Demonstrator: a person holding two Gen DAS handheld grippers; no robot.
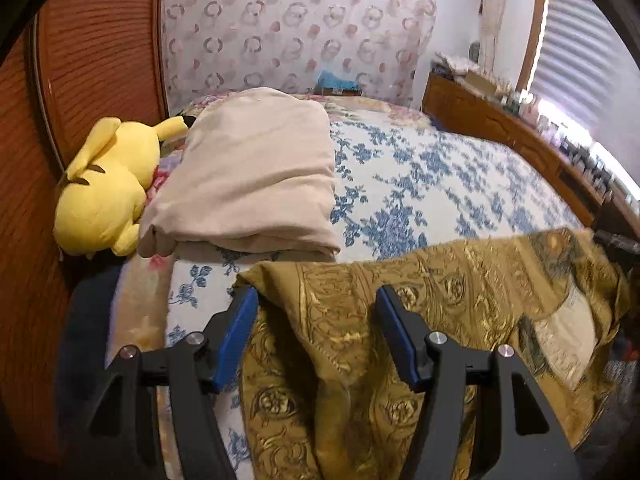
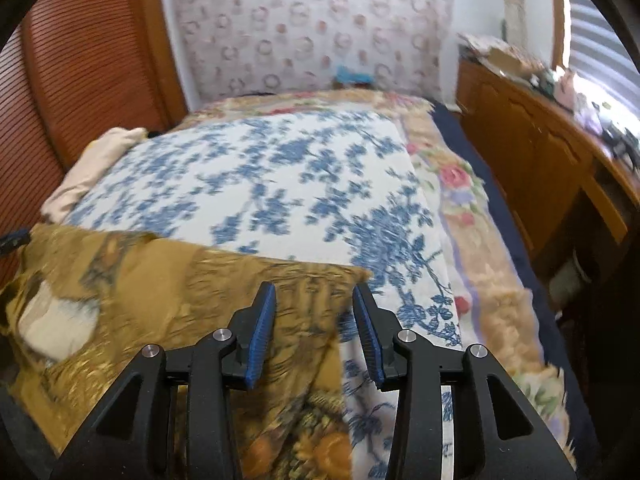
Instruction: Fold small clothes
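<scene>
- Gold patterned cloth (image 1: 420,280) lies spread on the bed (image 1: 440,168), at its near edge, on the blue-and-white floral cover.
- Left gripper (image 1: 316,300): jaws spread wide, pads clear of the fabric. The cloth's left portion lies below and between them; nothing pinched.
- Right gripper (image 2: 314,300): jaws parted, narrower than the left, not pressing on anything. The cloth's right edge runs beneath the gap, with bed cover showing under the right finger.
- In the right wrist view the cloth (image 2: 160,280) stretches off to the left; a pale patch on it shows near the left edge, and a blue-tipped bit of the other gripper peeks in just above that.
- Folded beige blanket (image 1: 248,176) sits further back on the bed, well apart from the cloth.
- Yellow plush toy (image 1: 104,188) rests against the blanket's left side, next to the wooden slatted panel (image 1: 80,60).
- Wooden dresser (image 2: 520,140) alongside the bed on the right, clutter on top too blurred to identify.
- Both views are motion-blurred.
</scene>
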